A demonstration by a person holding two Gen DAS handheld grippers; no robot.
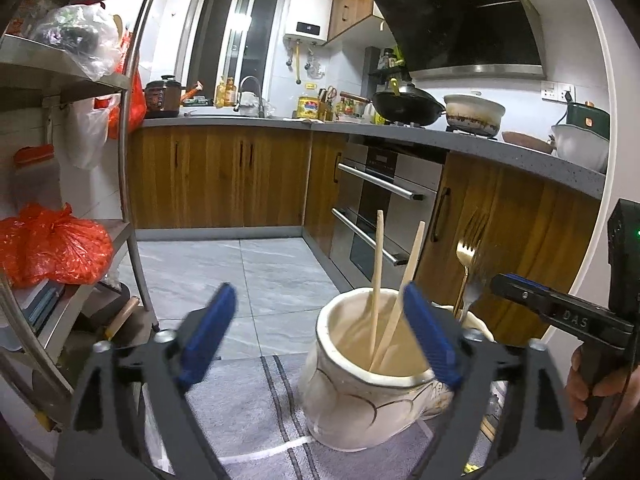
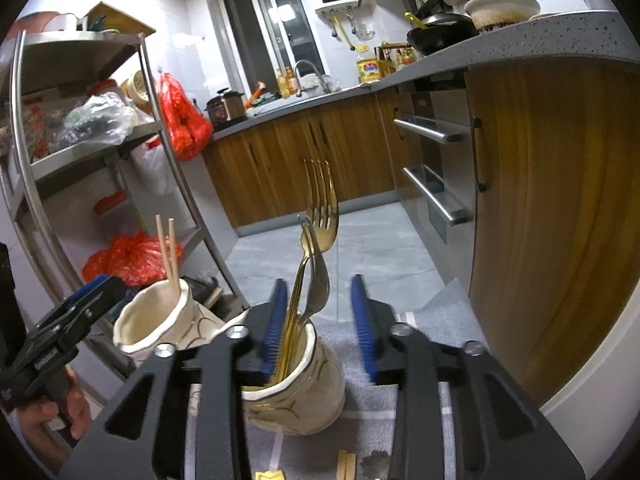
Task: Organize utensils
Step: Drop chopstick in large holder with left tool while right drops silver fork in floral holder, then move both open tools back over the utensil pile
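Left wrist view, nearest: the left gripper (image 1: 320, 332) has its jaws spread wide, nothing pressed between the blue pads (image 1: 430, 338). The cream ceramic cup (image 1: 360, 396) stands on the grey striped cloth (image 1: 256, 412) mostly inside the gap, toward the right pad, whose tip overlaps the cup's rim; contact cannot be told. Two wooden chopsticks (image 1: 378, 280) lean inside this cup, tips up.

Right wrist view, nearest: the right gripper (image 2: 320, 320) has its jaws partly apart, gripping nothing. A second cream cup (image 2: 304, 392) stands on the same cloth below the gap, toward the left pad (image 2: 276, 328). A gold fork (image 2: 320, 204) and a silver utensil (image 2: 316, 280) stand upright in it, rising between the pads just beside the left one; touching cannot be told. At the lower edge, small wooden pieces (image 2: 346, 466) lie on the cloth.

Middle distance: the two cups stand side by side, the chopstick cup to the left. A hand (image 2: 52, 412) holds the left gripper's grip.

Far: tiled floor (image 1: 256, 268), wooden cabinets (image 1: 216, 176), built-in oven (image 1: 384, 208), a metal shelf rack (image 2: 80, 152) with red bags (image 2: 182, 120), and the grey counter (image 1: 480, 144) carrying a black wok (image 1: 408, 106).
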